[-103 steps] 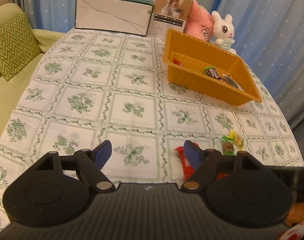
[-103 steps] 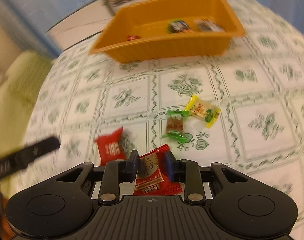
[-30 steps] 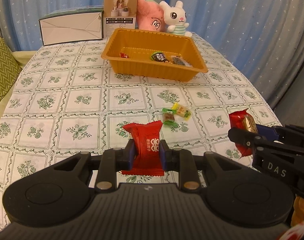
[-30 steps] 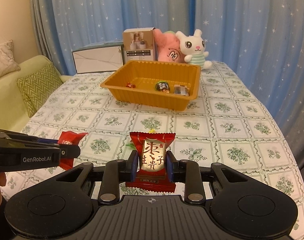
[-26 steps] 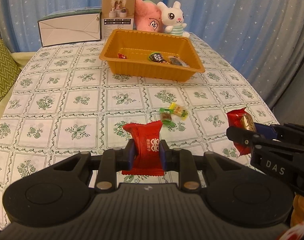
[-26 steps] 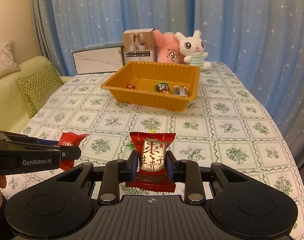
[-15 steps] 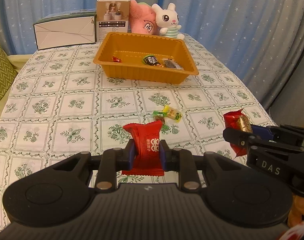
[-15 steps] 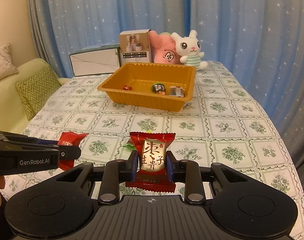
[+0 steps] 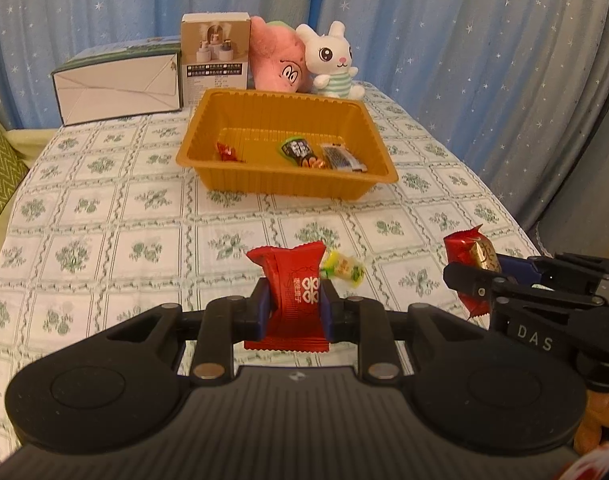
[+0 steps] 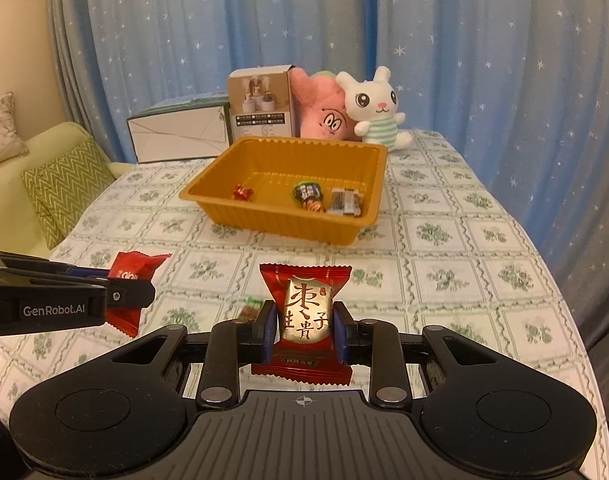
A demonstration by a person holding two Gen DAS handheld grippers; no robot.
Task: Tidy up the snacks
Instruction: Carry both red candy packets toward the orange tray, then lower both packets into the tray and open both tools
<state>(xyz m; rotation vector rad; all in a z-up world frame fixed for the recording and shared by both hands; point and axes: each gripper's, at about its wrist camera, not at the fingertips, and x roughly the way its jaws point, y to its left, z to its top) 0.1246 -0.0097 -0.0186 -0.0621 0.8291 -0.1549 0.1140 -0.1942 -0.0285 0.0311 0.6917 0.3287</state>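
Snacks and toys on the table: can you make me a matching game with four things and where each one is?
Things:
1. plain red packet
2. red packet with a gold label
3. yellow candy
4. white bunny toy

Places:
A. lying on the tablecloth
B. behind the orange tray, beside the pink plush
C. pinched in the left tool
D. pinched in the right tool

Pairs: 1-C, 2-D, 3-A, 4-B
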